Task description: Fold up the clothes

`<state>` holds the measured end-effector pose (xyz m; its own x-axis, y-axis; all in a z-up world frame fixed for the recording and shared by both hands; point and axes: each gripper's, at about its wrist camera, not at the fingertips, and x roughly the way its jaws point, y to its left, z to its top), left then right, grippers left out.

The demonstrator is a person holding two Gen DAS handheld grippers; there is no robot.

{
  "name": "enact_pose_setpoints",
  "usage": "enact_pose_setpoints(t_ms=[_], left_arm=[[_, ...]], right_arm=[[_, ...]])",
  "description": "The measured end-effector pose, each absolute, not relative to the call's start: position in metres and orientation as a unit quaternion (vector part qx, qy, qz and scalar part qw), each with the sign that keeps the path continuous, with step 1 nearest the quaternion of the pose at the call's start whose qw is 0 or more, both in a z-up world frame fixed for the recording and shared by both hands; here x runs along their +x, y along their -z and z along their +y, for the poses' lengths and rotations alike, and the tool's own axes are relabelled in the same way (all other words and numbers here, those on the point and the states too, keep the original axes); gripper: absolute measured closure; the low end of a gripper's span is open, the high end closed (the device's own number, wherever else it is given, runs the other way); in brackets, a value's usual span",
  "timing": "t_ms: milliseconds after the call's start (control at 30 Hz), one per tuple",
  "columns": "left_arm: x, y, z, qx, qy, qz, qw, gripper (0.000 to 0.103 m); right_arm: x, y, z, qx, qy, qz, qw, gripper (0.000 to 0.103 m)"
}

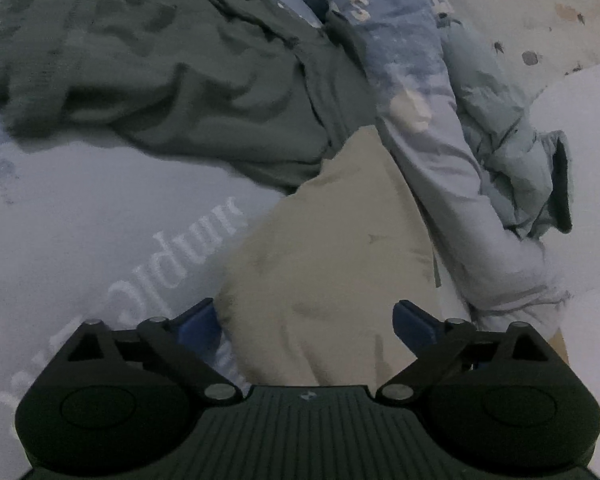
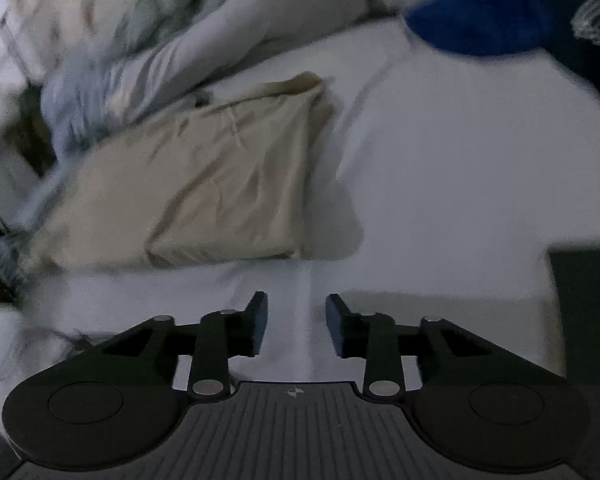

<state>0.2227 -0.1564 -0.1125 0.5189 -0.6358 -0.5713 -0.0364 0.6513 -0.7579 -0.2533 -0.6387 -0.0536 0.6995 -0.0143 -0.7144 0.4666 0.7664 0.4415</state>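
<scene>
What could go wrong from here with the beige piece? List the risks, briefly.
1. The left gripper stands wide open with the folded beige garment loose between its fingers; dragging forward could undo the fold.
2. The beige garment touches the light blue garment and lies near the dark green garment; a regrasp may catch those too.
3. The right gripper is open over bare white sheet, so nothing pins the far edge.

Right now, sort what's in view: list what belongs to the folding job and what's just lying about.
Job:
- beige garment, folded
- green garment, unfolded
- light blue garment, unfolded
- left gripper
- right gripper

Lying about:
- patterned bedding
- dark blue cloth
- white sheet
</scene>
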Motion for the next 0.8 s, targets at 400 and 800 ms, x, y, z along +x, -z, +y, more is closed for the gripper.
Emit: enact_pose_setpoints(t_ms=[400,800], left_arm=[[0.229,0.124,-0.156,-0.384,0.228,0.472,0.760,0.036],[0.238,0.130,-0.156,-0.386,0.273,0.474,0.743,0.034]], right_arm=[[-0.276,0.108,-0.659,0.642,0.186,0.171,0.724,0.031],[-0.217,0.124,-0.663,0.655,0.196,0.138,0.716,0.027]])
